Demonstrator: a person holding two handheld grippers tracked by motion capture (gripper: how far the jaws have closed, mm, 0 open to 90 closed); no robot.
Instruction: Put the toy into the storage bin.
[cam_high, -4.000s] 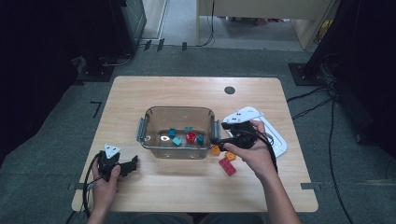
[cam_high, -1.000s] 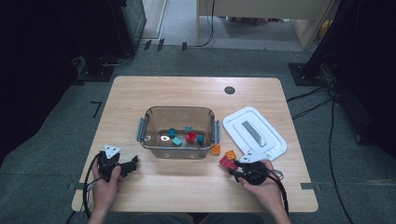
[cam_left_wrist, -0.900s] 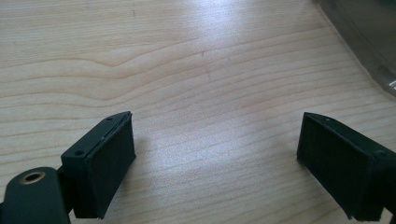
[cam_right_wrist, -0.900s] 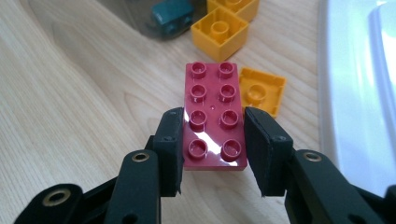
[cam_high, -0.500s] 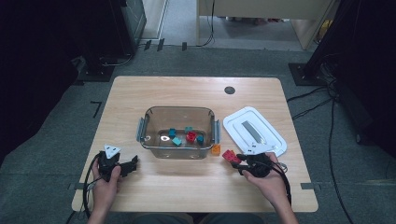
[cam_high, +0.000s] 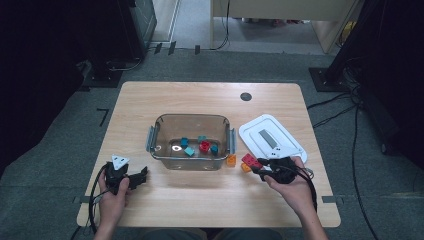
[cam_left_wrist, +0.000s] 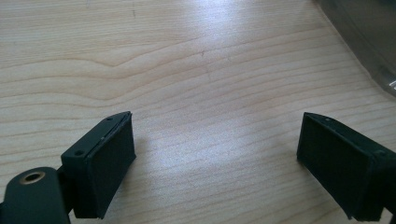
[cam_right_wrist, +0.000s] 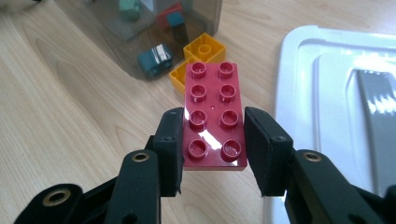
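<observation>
Red brick (cam_right_wrist: 214, 119) clamped in right gripper (cam_right_wrist: 212, 149), just right of bin (cam_high: 191, 142); left gripper (cam_left_wrist: 219, 163) wide, near bin's left.

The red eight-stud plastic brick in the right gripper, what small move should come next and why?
Probably carry it left, over the clear plastic bin, then let go. The right gripper is shut on the red eight-stud plastic brick, other small bricks already lie in the bin, and the white lid is off.

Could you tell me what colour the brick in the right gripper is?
Red brick, clearest in the right gripper view.
</observation>
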